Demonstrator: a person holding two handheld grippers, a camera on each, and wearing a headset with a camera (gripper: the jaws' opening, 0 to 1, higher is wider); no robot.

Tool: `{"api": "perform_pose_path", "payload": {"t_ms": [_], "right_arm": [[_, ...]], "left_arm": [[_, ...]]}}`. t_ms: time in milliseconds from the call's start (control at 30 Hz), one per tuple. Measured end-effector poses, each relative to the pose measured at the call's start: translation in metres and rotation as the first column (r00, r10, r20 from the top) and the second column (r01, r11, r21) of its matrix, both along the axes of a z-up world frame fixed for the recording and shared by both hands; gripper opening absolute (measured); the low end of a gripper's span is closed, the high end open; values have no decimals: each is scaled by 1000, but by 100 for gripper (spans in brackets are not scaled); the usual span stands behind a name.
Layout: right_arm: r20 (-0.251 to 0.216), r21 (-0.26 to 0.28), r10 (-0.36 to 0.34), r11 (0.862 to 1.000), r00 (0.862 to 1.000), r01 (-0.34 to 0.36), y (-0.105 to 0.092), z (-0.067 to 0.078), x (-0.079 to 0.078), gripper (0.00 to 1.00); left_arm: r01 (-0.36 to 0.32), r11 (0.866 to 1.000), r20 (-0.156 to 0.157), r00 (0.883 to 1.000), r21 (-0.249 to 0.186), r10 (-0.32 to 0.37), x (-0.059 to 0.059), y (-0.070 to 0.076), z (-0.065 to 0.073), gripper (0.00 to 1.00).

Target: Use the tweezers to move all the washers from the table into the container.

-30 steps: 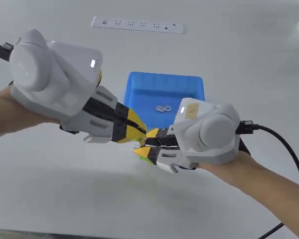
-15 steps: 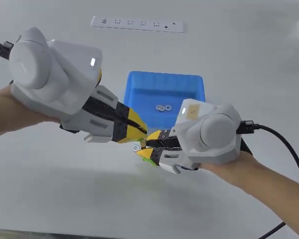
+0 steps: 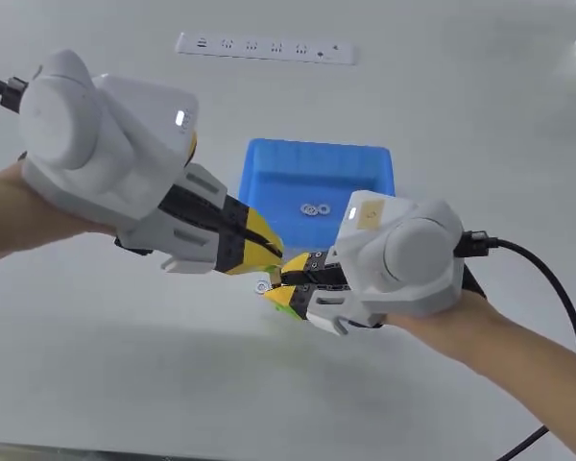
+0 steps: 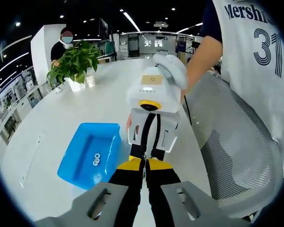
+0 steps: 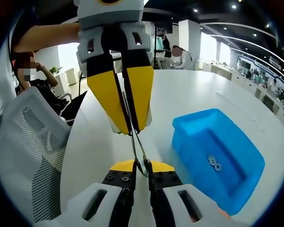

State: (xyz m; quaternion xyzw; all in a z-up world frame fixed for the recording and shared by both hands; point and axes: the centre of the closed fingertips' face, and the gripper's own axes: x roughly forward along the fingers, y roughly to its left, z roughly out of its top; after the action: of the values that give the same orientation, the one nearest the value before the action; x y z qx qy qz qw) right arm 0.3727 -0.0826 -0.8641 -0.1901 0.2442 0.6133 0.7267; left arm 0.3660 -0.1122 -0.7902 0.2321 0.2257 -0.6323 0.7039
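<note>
- Here, the left gripper (image 5: pixel 131 126) has its yellow jaws clamped on the tweezers (image 5: pixel 134 135), whose thin metal legs run straight from those jaws to the right gripper (image 5: pixel 143 168).
- The right gripper's jaws stand almost together about the near end of the tweezers, so both grippers hold the one tool between them.
- In the head view the two sets of jaws meet nose to nose, and the long axis of the tweezers lies along the line from one gripper to the other, roughly level with the surface (image 3: pixel 442 86).
- One washer (image 3: pixel 262 285) lies flat on the surface just under that meeting point, a little toward the left gripper's side.
- The blue container (image 3: pixel 317 173) sits just beyond, farther from the person, with two washers (image 3: pixel 315 208) already on its floor.
- The coming pick likely turns on tipping the tweezers' end down onto the washer below. Which end is the tip cannot be told.
</note>
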Motion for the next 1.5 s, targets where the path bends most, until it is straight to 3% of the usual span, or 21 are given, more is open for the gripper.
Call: {"api": "perform_pose_path", "payload": {"t_ms": [200,333,867,1200,1400,1500], "right_arm": [[5,4,0,1000,1000,0,0,6,0,11],[8,18,-5,1000,1000,5,1,19,1,11],[117,61,-55,997,992,49,-8,65,31,10],[192,83,-103,993,976,89,-13,88,62,10],[200,91,-125,990,972,108,-12,86,75,10],[203,84,-133,989,970,118,-12,83,83,11]], "left_arm": [[4,1000,9,1000,8,-4,0,1,6,6],[9,1000,34,999,-9,-9,0,-1,19,6],[34,999,156,987,-16,-31,21,-6,63,6],[56,998,226,973,-8,-52,46,-12,86,6],[45,999,229,972,-10,-41,60,-11,85,6],[38,999,226,974,-8,-35,73,-9,80,6]]}}
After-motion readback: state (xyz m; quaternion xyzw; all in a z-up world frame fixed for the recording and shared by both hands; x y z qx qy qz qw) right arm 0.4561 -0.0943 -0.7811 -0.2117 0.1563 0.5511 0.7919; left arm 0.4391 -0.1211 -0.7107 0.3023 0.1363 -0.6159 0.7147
